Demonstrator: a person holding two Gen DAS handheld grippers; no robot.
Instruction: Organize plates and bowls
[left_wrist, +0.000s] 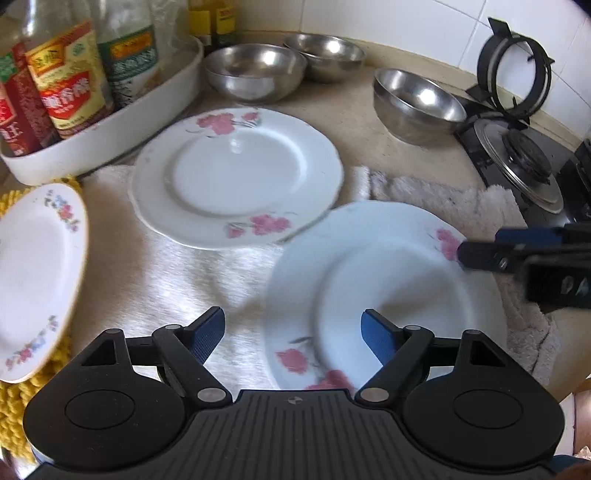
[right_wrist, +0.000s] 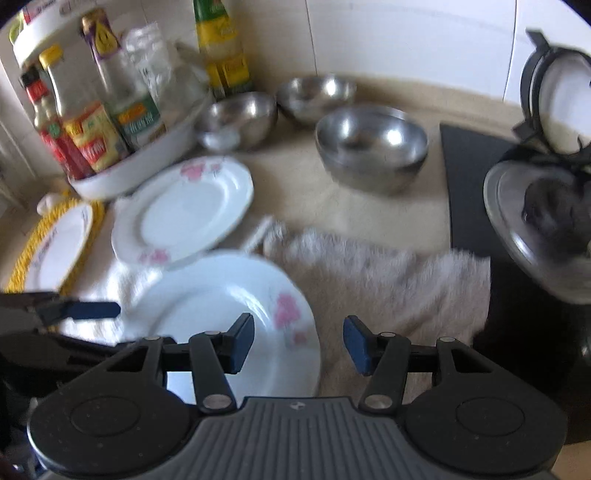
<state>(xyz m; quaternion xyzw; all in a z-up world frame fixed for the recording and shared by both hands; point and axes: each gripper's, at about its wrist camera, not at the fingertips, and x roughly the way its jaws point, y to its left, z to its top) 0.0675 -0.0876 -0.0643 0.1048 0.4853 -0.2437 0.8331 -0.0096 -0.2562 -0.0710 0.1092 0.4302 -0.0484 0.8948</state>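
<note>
Three white floral plates lie on the counter: a near one (left_wrist: 388, 295) (right_wrist: 225, 317) on a fluffy towel, a middle one (left_wrist: 236, 177) (right_wrist: 184, 210), and a small one (left_wrist: 37, 280) (right_wrist: 59, 243) on a yellow mat. Three steel bowls (left_wrist: 417, 103) (left_wrist: 255, 70) (left_wrist: 325, 55) stand behind; in the right wrist view they show at the back (right_wrist: 373, 147) (right_wrist: 236, 118) (right_wrist: 317, 92). My left gripper (left_wrist: 293, 332) is open over the near plate's left edge. My right gripper (right_wrist: 299, 343) is open at that plate's right rim, holding nothing; it also shows in the left wrist view (left_wrist: 469, 254).
A white tray (left_wrist: 122, 118) of sauce bottles stands at the back left. A gas stove (left_wrist: 524, 162) with a burner lies to the right. The towel (right_wrist: 388, 280) spreads toward the stove. A tiled wall closes the back.
</note>
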